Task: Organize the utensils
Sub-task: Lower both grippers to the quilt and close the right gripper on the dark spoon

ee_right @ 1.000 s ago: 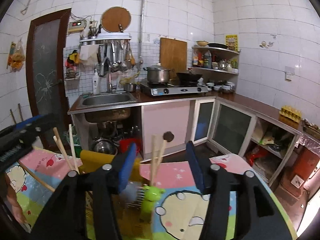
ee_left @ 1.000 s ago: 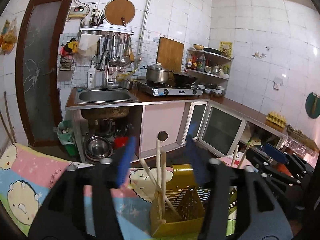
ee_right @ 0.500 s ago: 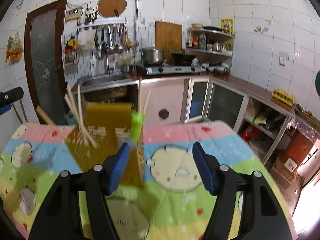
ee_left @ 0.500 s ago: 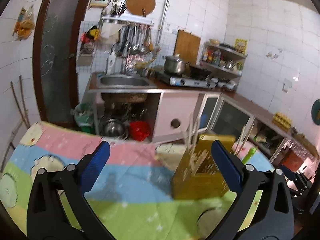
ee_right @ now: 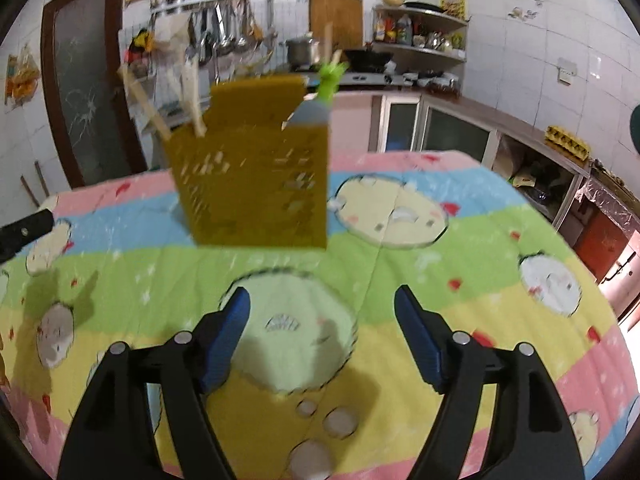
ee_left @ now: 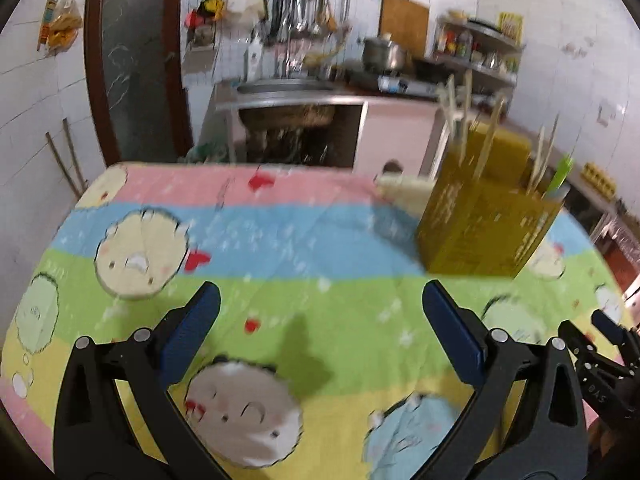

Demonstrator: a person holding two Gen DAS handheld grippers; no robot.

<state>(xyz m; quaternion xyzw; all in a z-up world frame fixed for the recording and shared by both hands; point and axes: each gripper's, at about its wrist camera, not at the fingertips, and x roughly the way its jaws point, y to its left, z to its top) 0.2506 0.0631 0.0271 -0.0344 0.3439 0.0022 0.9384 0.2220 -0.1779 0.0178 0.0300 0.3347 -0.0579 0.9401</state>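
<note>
On the cartoon tablecloth [ee_right: 400,264] your yellow utensil holder [ee_right: 256,188] stands upright, with wooden chopsticks [ee_right: 192,96] and a green-handled tool [ee_right: 330,80] poking out of it. Your left tongs [ee_left: 320,336] and right tongs [ee_right: 322,334] both hang spread wide and gripping nothing, well short of the holder.

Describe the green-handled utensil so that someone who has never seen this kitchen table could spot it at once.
Start at the table with the pastel cartoon cloth; the only thing standing on it is a yellow perforated holder. At its right-hand corner in the right wrist view, the green-handled utensil sticks up. Everything else in the holder is pale wooden chopsticks; this alone is bright lime green with a grey base.
</note>
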